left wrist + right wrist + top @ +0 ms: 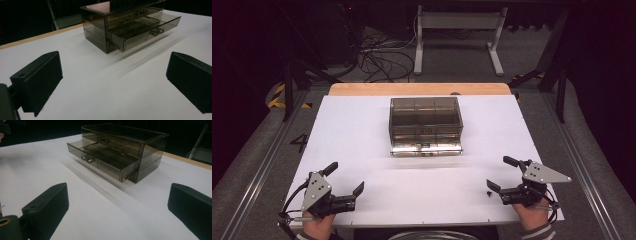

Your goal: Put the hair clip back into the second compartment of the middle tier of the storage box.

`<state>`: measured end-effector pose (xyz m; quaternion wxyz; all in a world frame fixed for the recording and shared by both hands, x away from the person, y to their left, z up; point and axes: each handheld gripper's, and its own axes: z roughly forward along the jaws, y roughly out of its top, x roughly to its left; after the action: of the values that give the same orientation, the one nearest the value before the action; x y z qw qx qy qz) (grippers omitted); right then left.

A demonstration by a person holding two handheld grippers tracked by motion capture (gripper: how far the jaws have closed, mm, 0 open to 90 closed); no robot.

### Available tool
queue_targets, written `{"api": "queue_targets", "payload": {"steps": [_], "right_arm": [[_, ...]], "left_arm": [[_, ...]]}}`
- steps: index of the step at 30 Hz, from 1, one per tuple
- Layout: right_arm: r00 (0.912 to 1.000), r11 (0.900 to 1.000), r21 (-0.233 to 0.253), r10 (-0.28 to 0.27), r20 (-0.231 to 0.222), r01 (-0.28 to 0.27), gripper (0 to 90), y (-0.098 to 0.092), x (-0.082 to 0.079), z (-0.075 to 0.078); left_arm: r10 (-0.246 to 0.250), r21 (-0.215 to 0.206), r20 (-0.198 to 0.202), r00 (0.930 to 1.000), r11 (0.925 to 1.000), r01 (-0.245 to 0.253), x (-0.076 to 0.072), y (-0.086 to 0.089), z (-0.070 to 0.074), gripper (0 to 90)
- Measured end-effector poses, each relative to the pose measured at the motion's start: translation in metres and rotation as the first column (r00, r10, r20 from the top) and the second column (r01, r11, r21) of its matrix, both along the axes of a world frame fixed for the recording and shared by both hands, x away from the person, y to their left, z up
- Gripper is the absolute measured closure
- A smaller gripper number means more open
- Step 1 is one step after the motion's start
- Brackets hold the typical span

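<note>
High view showed the left tongs (347, 177) and right tongs (503, 174) gaping wide and empty, each resting at a near corner of the white surface (362, 130). Straight ahead and between them sat the smoky drawer box (426, 118), well apart from both, its long axis crosswise. Its lower drawer (426, 148) stood pulled out toward the person, roughly equally far from either hand.
</note>
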<state>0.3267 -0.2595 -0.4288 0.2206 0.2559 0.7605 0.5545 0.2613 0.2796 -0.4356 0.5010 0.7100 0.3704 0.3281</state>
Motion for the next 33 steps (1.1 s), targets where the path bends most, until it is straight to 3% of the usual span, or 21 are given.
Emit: {"api": "queue_targets", "payload": {"steps": [24, 33], "right_arm": [[1.0000, 1.000, 0.004, 0.001, -0.009, -0.001, 4.6, -0.0003, 0.0011, 0.0012], [0.9989, 1.000, -0.013, 0.007, -0.045, -0.007, 7.5, 0.0024, 0.0051, 0.0048]], "left_arm": [[-0.013, 0.004, 0.002, 0.9999, 0.9999, 0.013, 0.0007, -0.0010, 0.0001, 1.4], [-0.016, 0.007, -0.007, 0.9998, 0.9998, 0.016, 0.0010, -0.0016, -0.0004, 1.5]]}}
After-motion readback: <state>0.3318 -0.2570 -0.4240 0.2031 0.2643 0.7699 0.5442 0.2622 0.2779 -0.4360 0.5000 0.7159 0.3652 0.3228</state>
